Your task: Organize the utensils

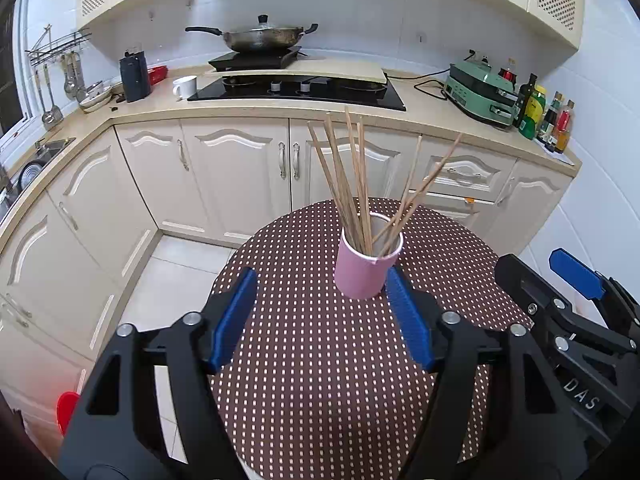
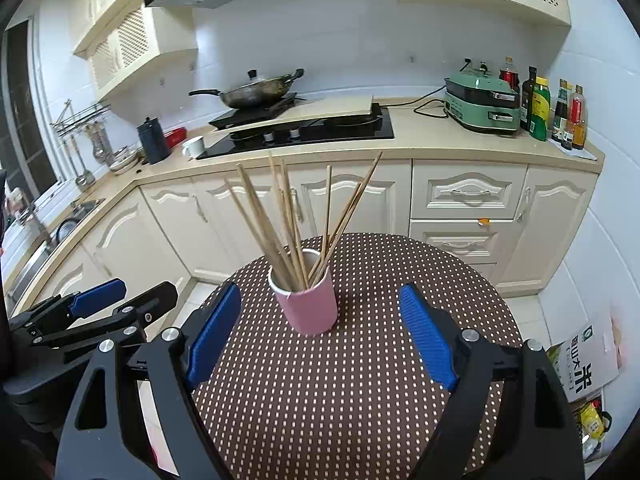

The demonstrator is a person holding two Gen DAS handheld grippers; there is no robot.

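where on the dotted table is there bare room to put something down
The table is bare nearly everywhere: the wide near patch under the open right claw, and the strips either side of the pink cup. Only above the cup is it crowded, where the chopsticks fan outward.

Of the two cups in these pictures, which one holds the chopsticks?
The pink cup on the dotted table holds the chopsticks. The white cup on the counter beside the stove shows none.

Home kitchen: hob (image 1: 298, 90), wok (image 1: 260, 36), cream cabinets (image 2: 256, 216).
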